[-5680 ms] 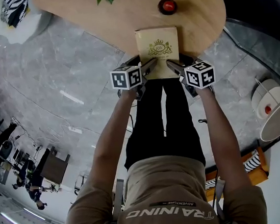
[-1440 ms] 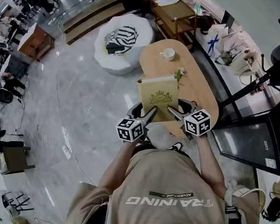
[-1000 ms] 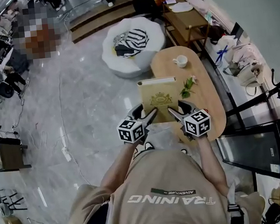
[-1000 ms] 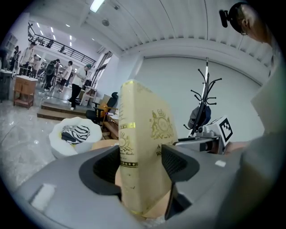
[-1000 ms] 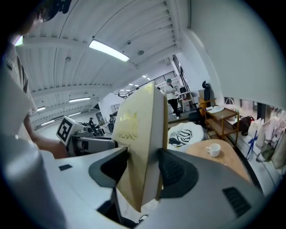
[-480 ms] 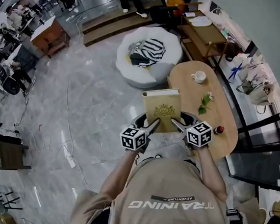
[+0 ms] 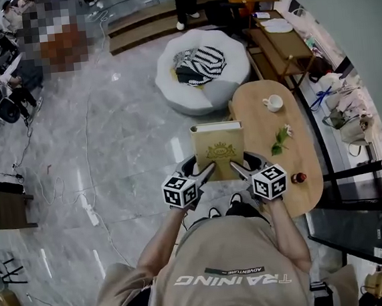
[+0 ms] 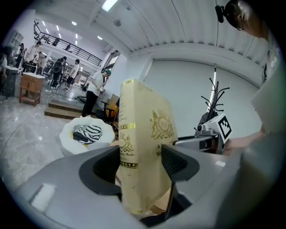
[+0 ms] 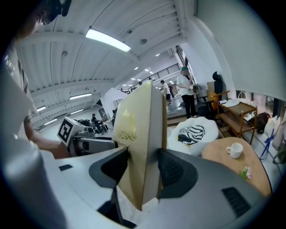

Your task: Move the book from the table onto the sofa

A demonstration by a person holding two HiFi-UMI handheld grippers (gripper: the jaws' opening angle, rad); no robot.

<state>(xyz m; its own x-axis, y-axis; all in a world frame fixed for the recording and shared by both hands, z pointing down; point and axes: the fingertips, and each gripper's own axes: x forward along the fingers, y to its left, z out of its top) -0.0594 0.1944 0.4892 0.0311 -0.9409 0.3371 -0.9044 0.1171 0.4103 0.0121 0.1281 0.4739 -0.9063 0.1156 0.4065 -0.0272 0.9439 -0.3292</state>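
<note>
A cream book (image 7: 218,149) with a gold crest is held in the air in front of me, over the grey floor. My left gripper (image 7: 210,170) is shut on its near left corner, and my right gripper (image 7: 234,169) is shut on its near right corner. In the left gripper view the book (image 8: 143,152) stands upright between the dark pads. In the right gripper view the book (image 9: 140,143) is clamped by its fore edge. The white round sofa (image 7: 200,70) with a striped cushion lies ahead, beyond the book. The oval wooden table (image 7: 276,149) is at the right.
On the table stand a white cup (image 7: 272,103), a green sprig (image 7: 279,140) and a small red object (image 7: 299,177). Wooden steps (image 7: 152,23) and a shelf (image 7: 281,43) are behind the sofa. People and desks fill the far left. A dark stand (image 7: 358,213) is at right.
The book has gone from the table's edge up into the air, held by both grippers. I have turned and stepped back; sofa and table now lie ahead, slightly nearer than half a second ago.
</note>
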